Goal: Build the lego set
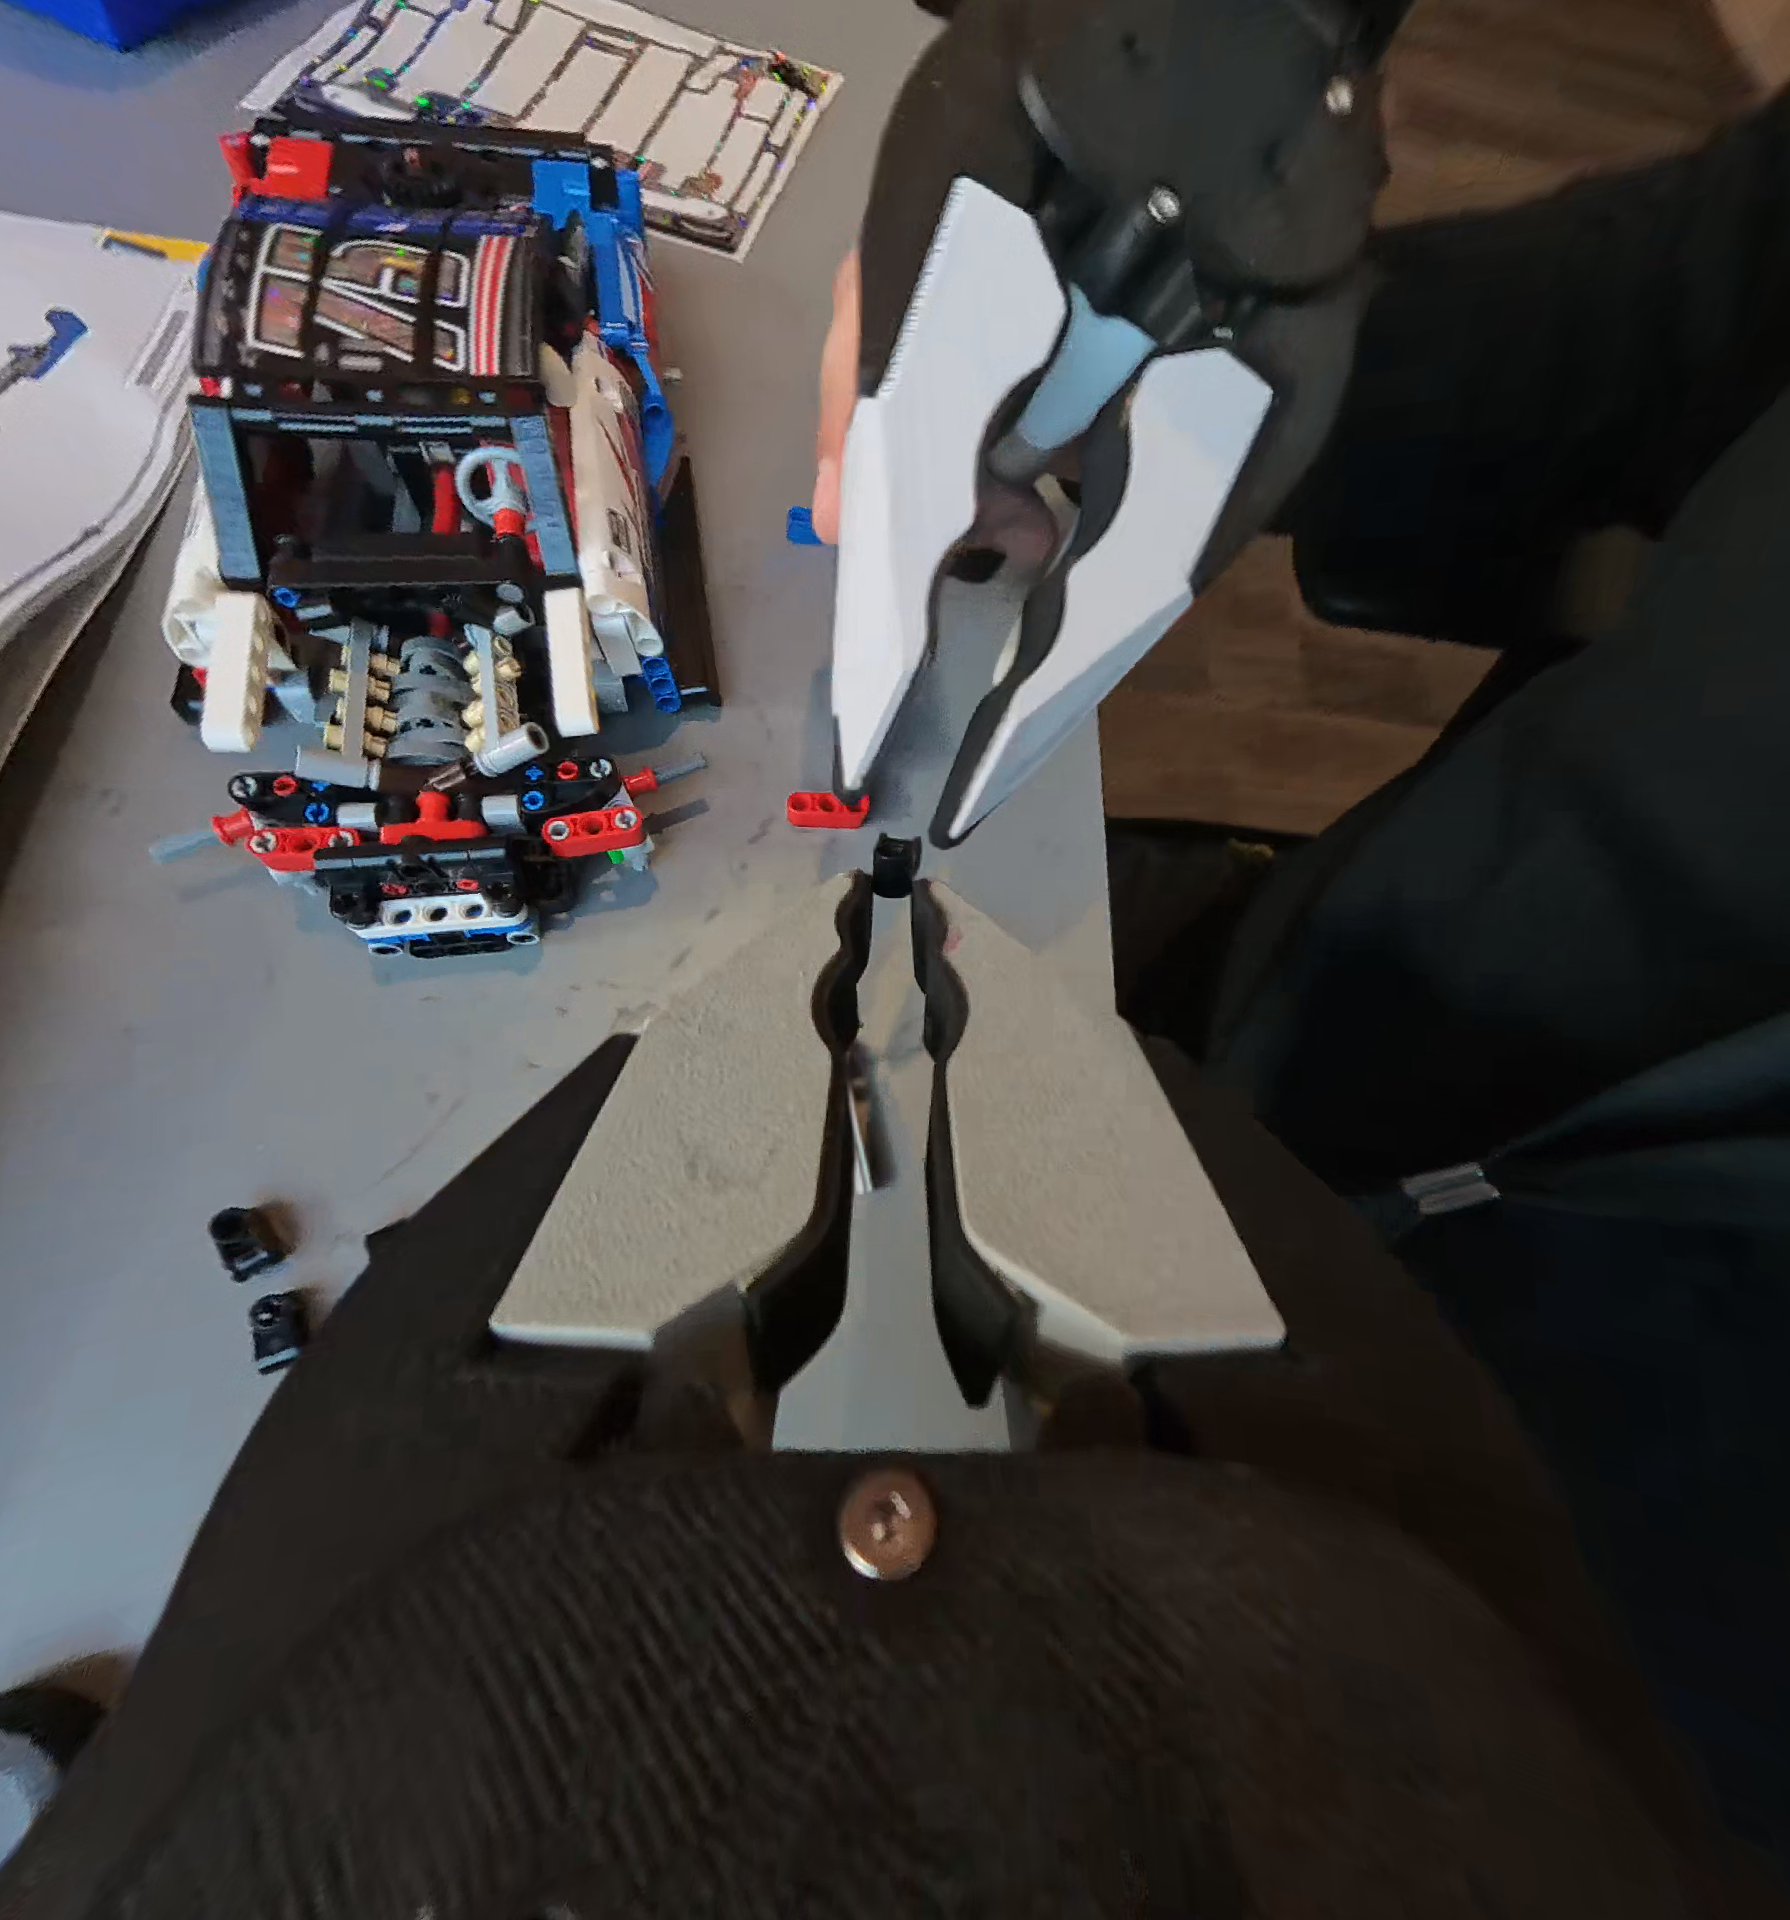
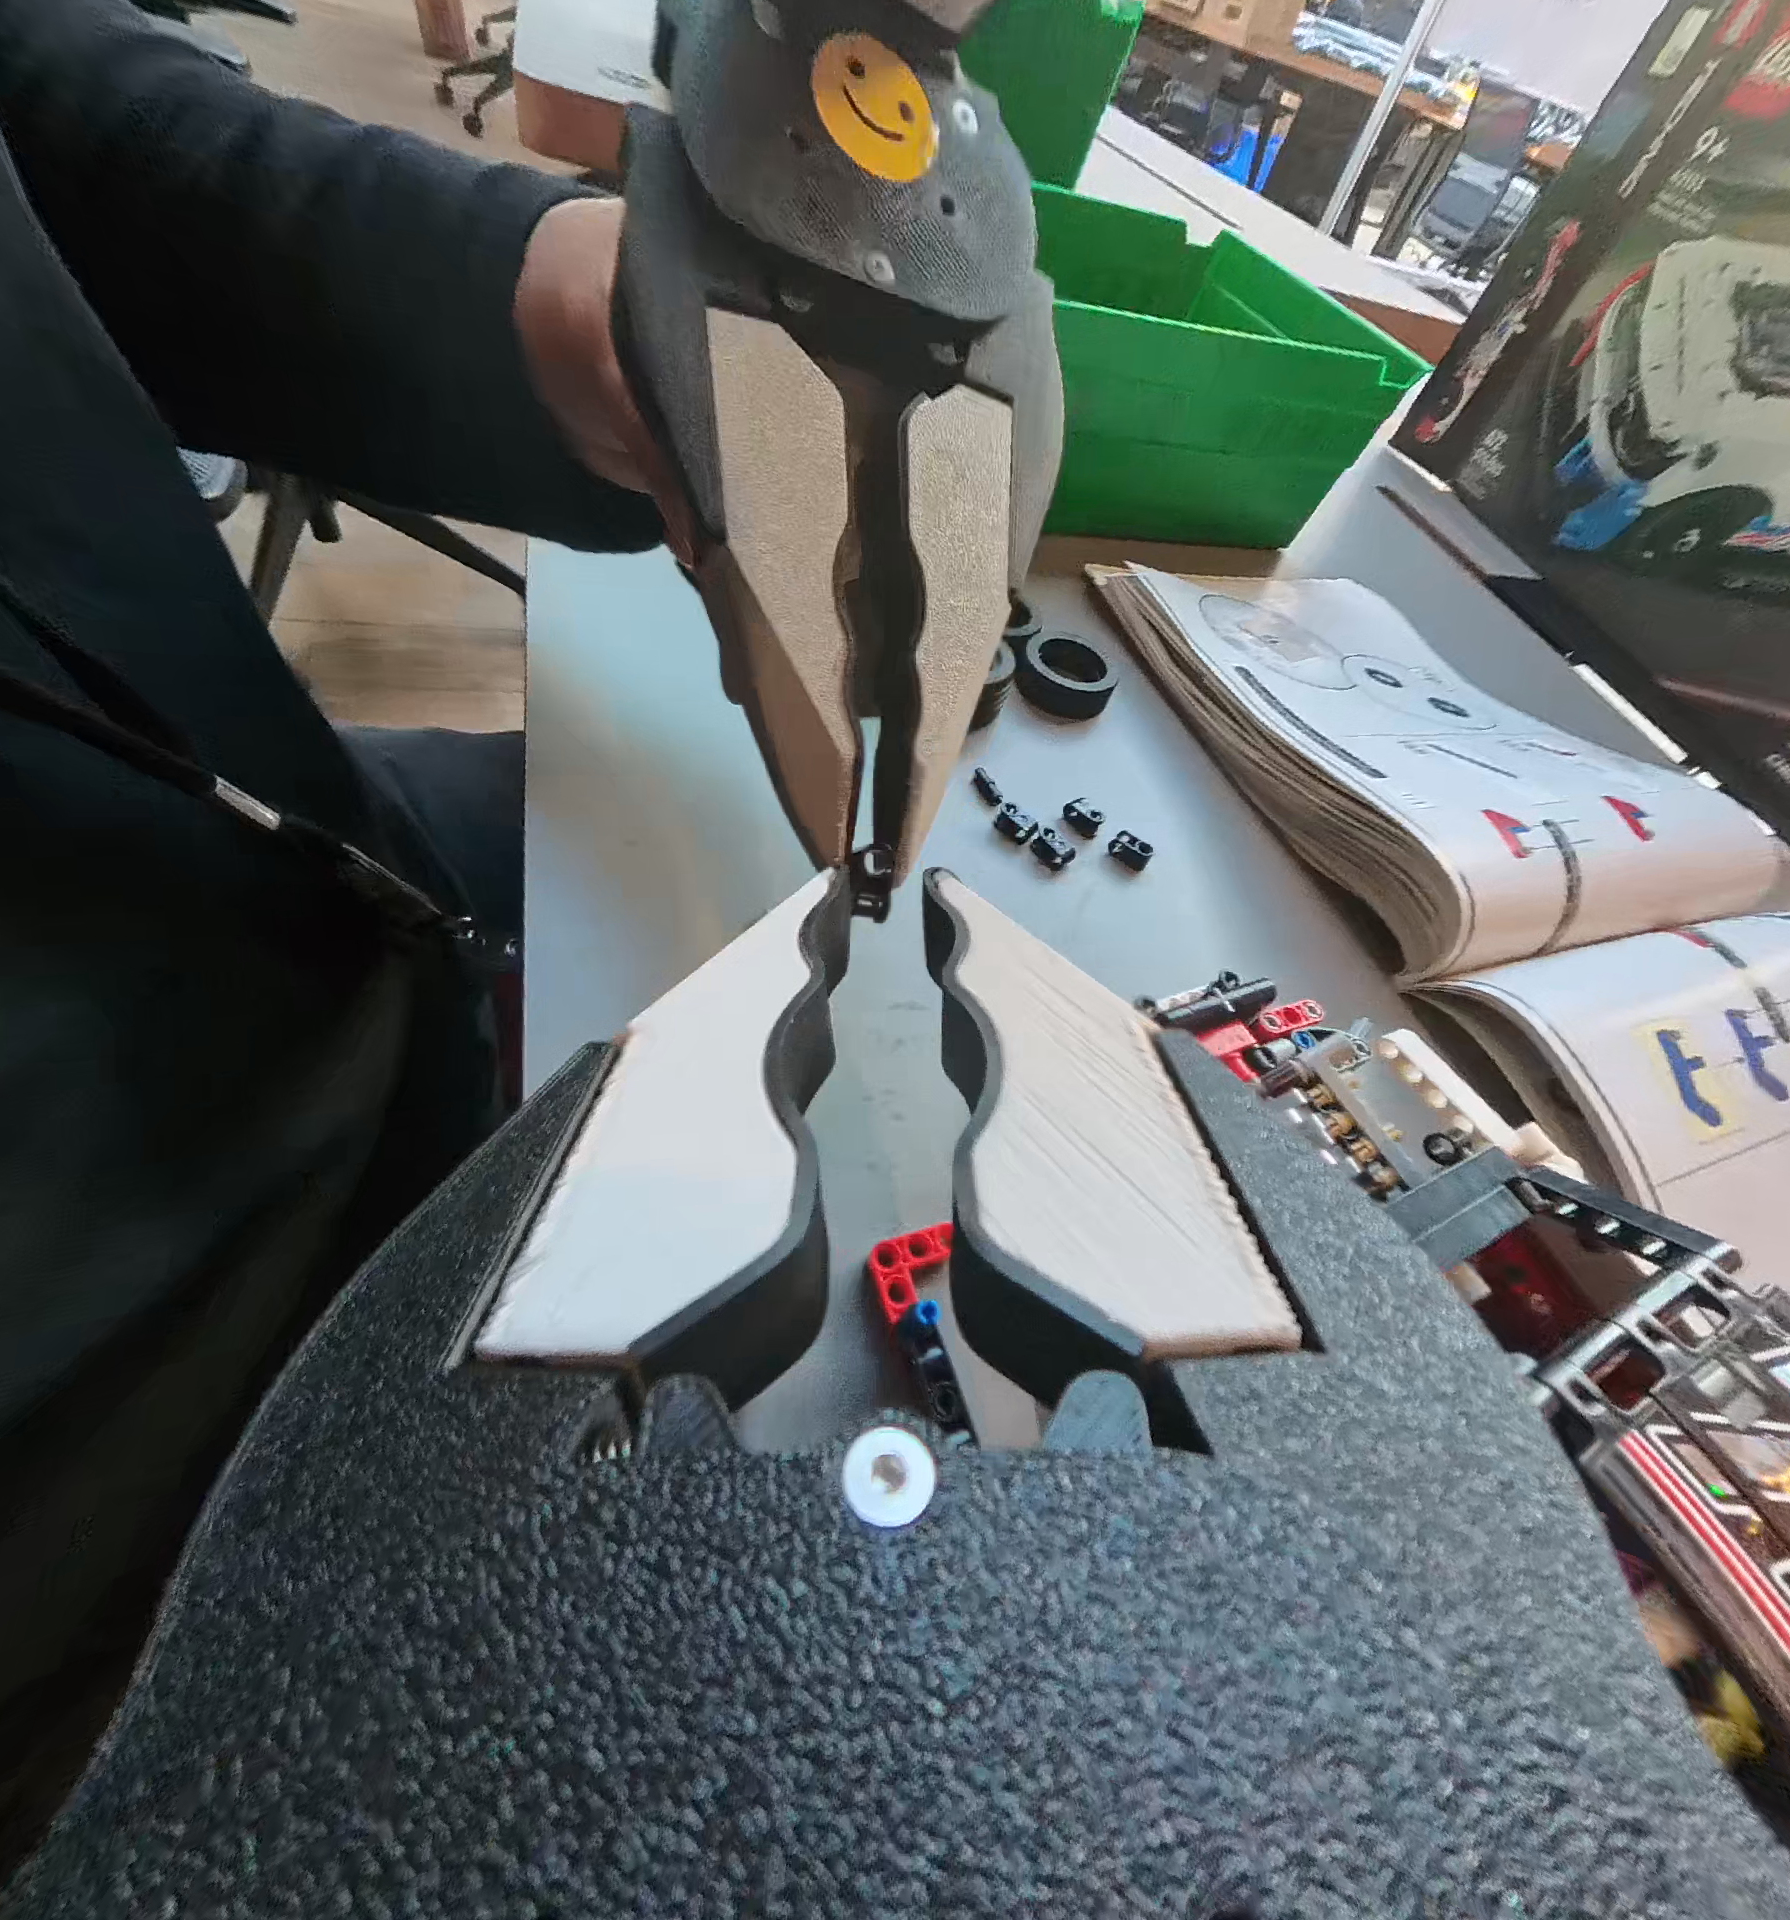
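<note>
Your left gripper (image 1: 892, 883) fills the lower half of the left wrist view, its fingers closed on a small black connector (image 1: 895, 864) that sticks out past the tips. At 12 o'clock from it, your right gripper (image 1: 896, 816) comes down from the upper right with its fingers parted, one tip touching a red beam (image 1: 825, 808) on the grey table (image 1: 143, 1091). At 10 o'clock stands the part-built car (image 1: 423, 540), nose toward you, with an open instruction book (image 1: 29, 436) at its left and a sticker sheet (image 1: 600, 94) behind it. Two loose black connectors (image 1: 262, 1283) lie at 8 o'clock. In the right wrist view, your right gripper (image 2: 878, 881) stands apart, one fingertip just beside the black connector (image 2: 872, 878) pinched by your left gripper (image 2: 870, 857), which reaches in from 12 o'clock. Between your fingers lies a red angle piece (image 2: 906, 1262). More black pins (image 2: 1052, 821) and tyres (image 2: 1067, 673) sit at 1 o'clock, green bins (image 2: 1203, 395) beyond, and the car (image 2: 1493, 1195) at 4 o'clock.
</note>
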Motion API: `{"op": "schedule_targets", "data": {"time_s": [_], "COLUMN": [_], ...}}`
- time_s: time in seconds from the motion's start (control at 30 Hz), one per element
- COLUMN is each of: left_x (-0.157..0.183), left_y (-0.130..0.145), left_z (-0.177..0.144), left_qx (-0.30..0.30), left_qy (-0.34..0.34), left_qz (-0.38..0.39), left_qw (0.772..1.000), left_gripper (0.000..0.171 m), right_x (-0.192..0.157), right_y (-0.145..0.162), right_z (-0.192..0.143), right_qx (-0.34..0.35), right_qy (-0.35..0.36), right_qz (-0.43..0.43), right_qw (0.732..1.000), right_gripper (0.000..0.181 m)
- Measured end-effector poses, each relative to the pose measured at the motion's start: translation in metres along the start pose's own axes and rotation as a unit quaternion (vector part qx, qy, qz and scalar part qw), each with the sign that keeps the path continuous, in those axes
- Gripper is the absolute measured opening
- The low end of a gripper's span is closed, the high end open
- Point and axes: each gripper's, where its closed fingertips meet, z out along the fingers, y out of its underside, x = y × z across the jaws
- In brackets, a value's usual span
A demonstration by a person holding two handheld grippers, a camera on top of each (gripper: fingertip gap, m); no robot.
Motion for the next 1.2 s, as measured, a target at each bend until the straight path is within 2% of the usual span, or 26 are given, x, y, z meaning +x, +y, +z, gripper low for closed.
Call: {"op": "schedule_targets", "data": {"time_s": [0.17, 0.3, 0.37, 0.43, 0.53, 0.6, 0.97, 1.2], "left_x": [0.002, -0.002, -0.009, -0.015, -0.011, -0.011, -0.009, -0.012], "left_y": [0.004, 0.009, 0.012, 0.013, 0.006, 0.004, -0.001, -0.001], "left_z": [0.004, 0.008, 0.009, 0.010, 0.010, 0.008, 0.005, 0.004], "left_qx": [-0.037, -0.053, -0.055, -0.044, 0.006, 0.027, 0.093, 0.100], "left_qy": [-0.036, -0.045, -0.056, -0.050, 0.008, 0.037, 0.129, 0.120], "left_qz": [0.076, 0.060, 0.013, -0.071, -0.186, -0.233, -0.354, -0.357], "left_qw": [0.996, 0.996, 0.997, 0.995, 0.983, 0.971, 0.922, 0.921], "left_gripper": [0.004, 0.004, 0.005, 0.005, 0.005, 0.005, 0.004, 0.005], "right_x": [-0.008, -0.008, -0.006, -0.002, 0.002, 0.003, 0.009, 0.013], "right_y": [0.006, 0.013, 0.016, 0.015, 0.014, 0.013, 0.013, 0.013], "right_z": [0.004, 0.007, 0.008, 0.008, 0.010, 0.011, 0.010, 0.011], "right_qx": [-0.022, -0.038, -0.046, -0.050, -0.067, -0.071, -0.077, -0.087], "right_qy": [-0.021, -0.016, -0.005, 0.024, 0.063, 0.078, 0.108, 0.129], "right_qz": [0.003, 0.000, -0.009, -0.043, -0.102, -0.124, -0.153, -0.178], "right_qw": [1.000, 0.999, 0.999, 0.998, 0.991, 0.987, 0.979, 0.972], "right_gripper": [0.009, 0.011, 0.013, 0.013, 0.013, 0.013, 0.009, 0.007]}}
